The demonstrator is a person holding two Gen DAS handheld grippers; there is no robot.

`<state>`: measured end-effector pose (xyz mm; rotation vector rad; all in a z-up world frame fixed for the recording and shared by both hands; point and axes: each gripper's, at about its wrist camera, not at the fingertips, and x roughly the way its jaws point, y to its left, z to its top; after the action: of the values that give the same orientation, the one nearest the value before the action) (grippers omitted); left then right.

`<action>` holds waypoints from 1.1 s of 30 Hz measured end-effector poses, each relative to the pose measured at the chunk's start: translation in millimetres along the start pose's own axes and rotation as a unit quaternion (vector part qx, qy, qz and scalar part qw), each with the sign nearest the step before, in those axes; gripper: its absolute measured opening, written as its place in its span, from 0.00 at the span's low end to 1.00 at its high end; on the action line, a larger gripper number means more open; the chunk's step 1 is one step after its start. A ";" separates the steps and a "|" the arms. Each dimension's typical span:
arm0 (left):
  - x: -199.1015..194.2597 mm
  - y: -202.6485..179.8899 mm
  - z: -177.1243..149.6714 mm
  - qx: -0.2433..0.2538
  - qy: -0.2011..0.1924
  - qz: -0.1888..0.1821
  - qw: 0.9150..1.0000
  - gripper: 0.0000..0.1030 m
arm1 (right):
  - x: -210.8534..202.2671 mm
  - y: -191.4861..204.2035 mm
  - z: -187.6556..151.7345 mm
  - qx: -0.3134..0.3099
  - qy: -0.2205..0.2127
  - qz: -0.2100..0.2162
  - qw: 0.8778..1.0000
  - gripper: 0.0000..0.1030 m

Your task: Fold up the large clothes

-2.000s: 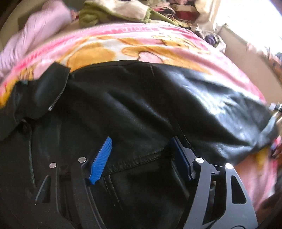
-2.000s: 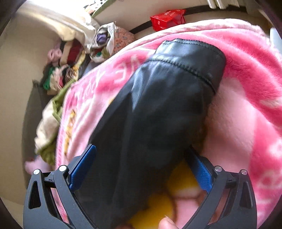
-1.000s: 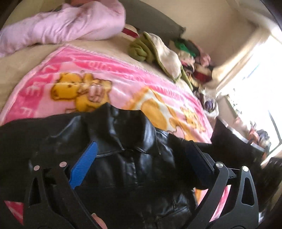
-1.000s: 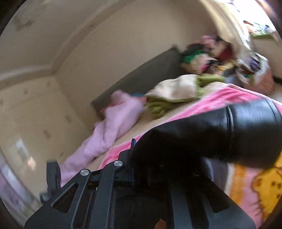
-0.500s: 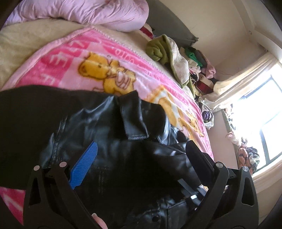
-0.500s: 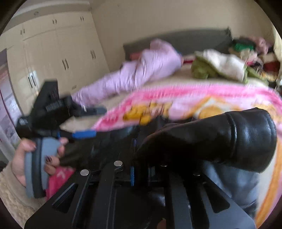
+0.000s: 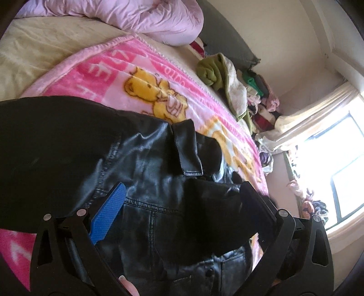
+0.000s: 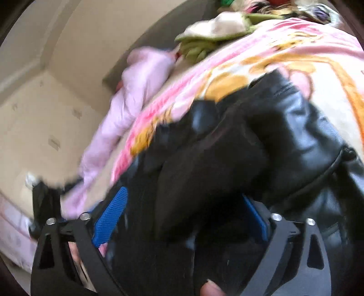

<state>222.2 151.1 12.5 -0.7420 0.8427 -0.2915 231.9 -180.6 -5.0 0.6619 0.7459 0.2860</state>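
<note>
A black leather jacket point(image 7: 159, 164) lies front-up on a pink cartoon blanket point(image 7: 118, 75), collar toward the far side. One sleeve point(image 7: 211, 205) lies folded across its chest. My left gripper point(image 7: 182, 209) hovers open just above the jacket, holding nothing. In the right wrist view the jacket point(image 8: 295, 141) fills the lower frame, and the sleeve point(image 8: 204, 173) lies between the fingers of my right gripper point(image 8: 182, 214), which stands open. This view is blurred by motion.
A pink quilted garment point(image 7: 127, 18) lies at the head of the bed. A green and cream pile of clothes point(image 7: 220, 75) sits by the far edge, with more clothes heaped near the bright window point(image 7: 341, 173). My left gripper shows blurred in the right wrist view point(image 8: 43, 205).
My right gripper carried the sleeve across the jacket, then opened and let it go. My left gripper lifted off the jacket and stayed open.
</note>
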 end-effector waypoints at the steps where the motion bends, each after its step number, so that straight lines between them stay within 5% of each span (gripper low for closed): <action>1: -5.6 2.1 1.6 -0.003 -0.005 -0.003 1.000 0.91 | -0.7 6.2 4.2 -0.016 -0.010 -0.008 1.000 0.33; 5: -30.5 13.6 8.2 -0.020 -0.029 -0.003 0.999 0.91 | -8.2 51.2 9.6 -0.097 -0.034 0.040 0.994 0.27; 10: -51.9 27.7 12.9 -0.033 -0.047 0.004 0.998 0.91 | 9.7 119.9 -7.3 -0.213 -0.007 0.075 0.974 0.32; 12: -51.9 36.8 11.6 -0.048 -0.038 -0.006 0.998 0.91 | 20.6 134.1 -18.2 -0.242 0.010 0.076 0.967 0.44; 14: -45.5 43.1 8.2 -0.054 -0.025 -0.003 0.998 0.91 | 32.8 144.1 -30.4 -0.255 0.045 0.091 0.962 0.75; 16: -33.3 45.1 3.6 -0.052 0.001 0.014 0.999 0.91 | 35.1 147.2 -38.4 -0.255 0.065 0.111 0.958 0.89; 20: -1.1 41.4 -13.0 -0.033 0.061 0.036 0.997 0.91 | 20.5 137.7 -49.0 -0.249 0.086 0.132 0.956 0.94; 23: 21.5 31.5 -27.0 -0.004 0.080 0.066 0.995 0.87 | 10.2 112.0 -39.0 -0.236 0.066 0.096 0.965 0.94; 24: 27.5 28.9 -30.3 0.000 0.084 0.073 0.994 0.82 | 7.7 103.8 -33.9 -0.230 0.057 0.084 0.968 0.94; 26: 37.9 23.4 -36.6 0.005 0.090 0.077 0.993 0.39 | 0.4 82.9 -21.2 -0.210 0.042 0.056 0.975 0.94; 29: 46.4 9.0 -42.7 0.040 0.082 0.100 0.991 0.07 | -8.9 53.8 -2.8 -0.184 0.018 0.021 0.983 0.94; 33: 31.0 -25.1 -39.7 0.079 0.051 0.069 0.993 0.01 | -29.9 20.0 14.8 -0.164 -0.015 -0.029 0.986 0.92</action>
<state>213.1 98.4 -5.0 -0.5214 0.9517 -0.2715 220.9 -185.8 31.9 0.3319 0.6698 0.3359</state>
